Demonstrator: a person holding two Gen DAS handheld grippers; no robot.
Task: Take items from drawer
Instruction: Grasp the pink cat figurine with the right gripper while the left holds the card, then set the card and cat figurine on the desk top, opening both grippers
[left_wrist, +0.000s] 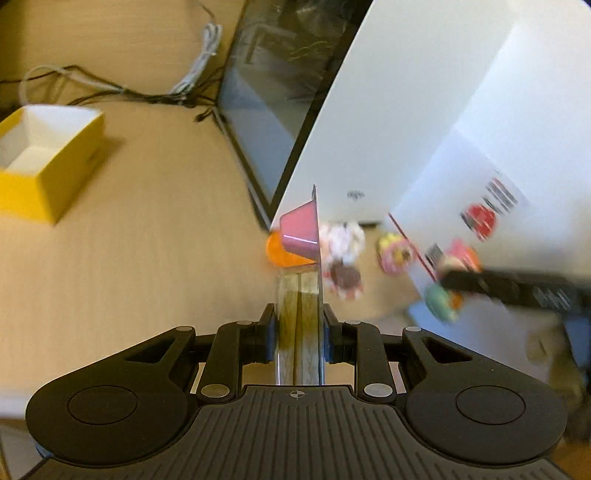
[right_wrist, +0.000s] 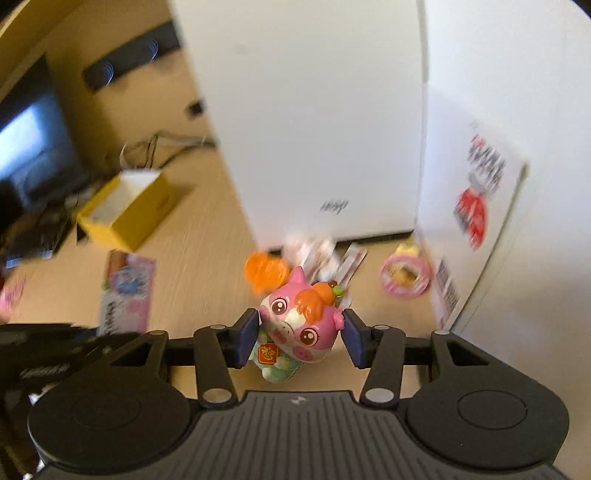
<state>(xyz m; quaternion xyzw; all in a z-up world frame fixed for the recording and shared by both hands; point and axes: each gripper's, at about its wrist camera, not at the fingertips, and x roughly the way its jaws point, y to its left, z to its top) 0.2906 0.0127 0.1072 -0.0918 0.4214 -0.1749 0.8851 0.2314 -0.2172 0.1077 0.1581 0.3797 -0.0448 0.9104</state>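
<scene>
**Two grippers up, one thing in each**

I count two hand-held grippers, each closed on one thing. My left hand-held gripper (left_wrist: 299, 291) has its jaws drawn in narrow on a flat clear pack (left_wrist: 300, 325) that carries one pink cup shape (left_wrist: 301, 230) at its far end. My right hand-held gripper (right_wrist: 300, 332) has its two blue pads against the sides of one pink pig toy (right_wrist: 301, 323), which wears an orange carrot on its head; the jaws stand partly open around it.

I take the white box (right_wrist: 314, 118) as my landmark; I cannot tell whether it is the drawer. On the table (right_wrist: 195, 236) just in front of its lower edge I count three loose things in the right view: one orange toy (right_wrist: 266, 273), one blurred white wrapped piece (right_wrist: 314, 254) and one pink ring toy (right_wrist: 404, 277). The pig toy hangs in front of these, off the table. Left of the white box stands one open yellow box (right_wrist: 127, 210), and in front of that lies one pink pack (right_wrist: 127, 295). Beyond the yellow box is one dark screen (right_wrist: 35, 147), with cables (left_wrist: 110, 85) near it.
</scene>
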